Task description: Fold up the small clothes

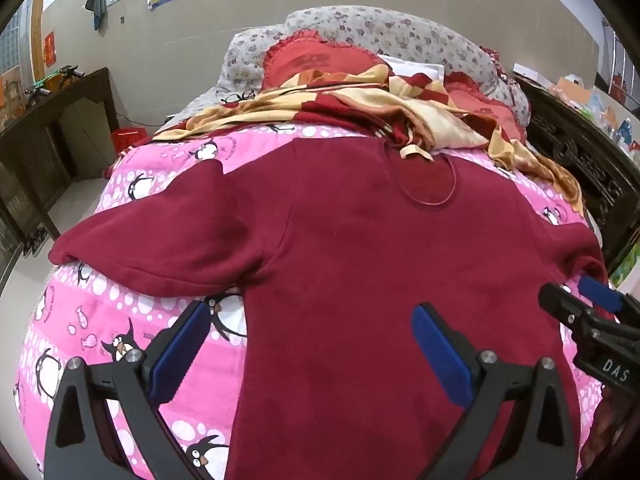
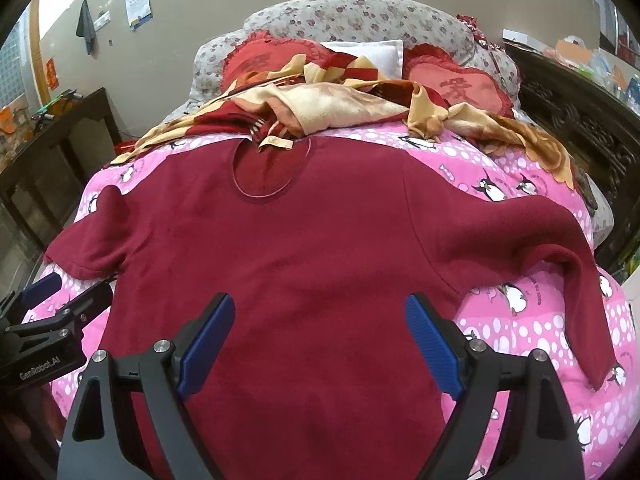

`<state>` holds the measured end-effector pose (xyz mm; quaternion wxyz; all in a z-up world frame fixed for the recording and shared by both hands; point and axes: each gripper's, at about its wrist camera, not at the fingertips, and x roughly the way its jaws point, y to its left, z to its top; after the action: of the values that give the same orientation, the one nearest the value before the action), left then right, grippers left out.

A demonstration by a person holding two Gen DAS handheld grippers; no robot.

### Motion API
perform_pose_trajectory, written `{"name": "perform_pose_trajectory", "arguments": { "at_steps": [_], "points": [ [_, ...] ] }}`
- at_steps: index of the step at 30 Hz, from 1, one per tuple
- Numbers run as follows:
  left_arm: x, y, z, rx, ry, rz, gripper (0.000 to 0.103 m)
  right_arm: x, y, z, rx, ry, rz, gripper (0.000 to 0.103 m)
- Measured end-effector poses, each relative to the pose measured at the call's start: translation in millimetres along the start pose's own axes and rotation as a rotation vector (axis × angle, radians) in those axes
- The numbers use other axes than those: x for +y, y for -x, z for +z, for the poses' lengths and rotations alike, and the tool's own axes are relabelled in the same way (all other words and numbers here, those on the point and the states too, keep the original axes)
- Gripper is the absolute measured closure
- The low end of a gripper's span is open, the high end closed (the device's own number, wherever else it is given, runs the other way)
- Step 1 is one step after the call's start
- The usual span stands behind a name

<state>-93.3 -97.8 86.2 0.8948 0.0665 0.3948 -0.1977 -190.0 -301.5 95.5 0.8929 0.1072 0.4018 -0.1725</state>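
Note:
A dark red fleece top [image 1: 360, 264] [image 2: 304, 248] lies spread flat on a pink penguin quilt [image 1: 120, 320] [image 2: 520, 320], neck toward the pillows, both sleeves out to the sides. My left gripper [image 1: 312, 344] hovers open over the top's lower left edge; its left finger is above the quilt, its right finger above the cloth. My right gripper [image 2: 320, 336] hangs open over the lower body of the top, nothing between its blue pads [image 2: 432, 344]. Each gripper shows at the edge of the other's view: the right gripper [image 1: 588, 316] and the left gripper [image 2: 48, 312].
A crumpled red and yellow blanket [image 1: 360, 108] [image 2: 340, 108] lies beyond the collar, with red heart cushions [image 2: 460, 88] and floral pillows [image 1: 380, 32] behind. A dark wooden cabinet [image 1: 52, 140] stands left of the bed, a carved dark wooden bed side [image 1: 580, 152] at the right.

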Motion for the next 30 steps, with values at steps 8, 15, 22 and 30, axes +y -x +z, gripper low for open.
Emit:
{"name": "perform_pose_trajectory", "arguments": {
  "at_steps": [8, 15, 22, 30],
  "points": [
    [0, -4, 2, 0.008, 0.011, 0.0, 0.001, 0, -5, 0, 0.009, -0.031, -0.029, 0.0],
    [3, -1, 7, -0.001, 0.007, 0.014, 0.001, -4, -9, 3, -0.016, -0.087, 0.011, 0.0],
    [6, 0, 12, -0.01, 0.022, 0.009, 0.001, -1, -12, 6, -0.015, -0.077, 0.008, 0.0],
    [12, -7, 12, 0.002, 0.034, 0.015, 0.001, 6, -20, 9, 0.009, -0.061, 0.011, 0.0]
  ]
}}
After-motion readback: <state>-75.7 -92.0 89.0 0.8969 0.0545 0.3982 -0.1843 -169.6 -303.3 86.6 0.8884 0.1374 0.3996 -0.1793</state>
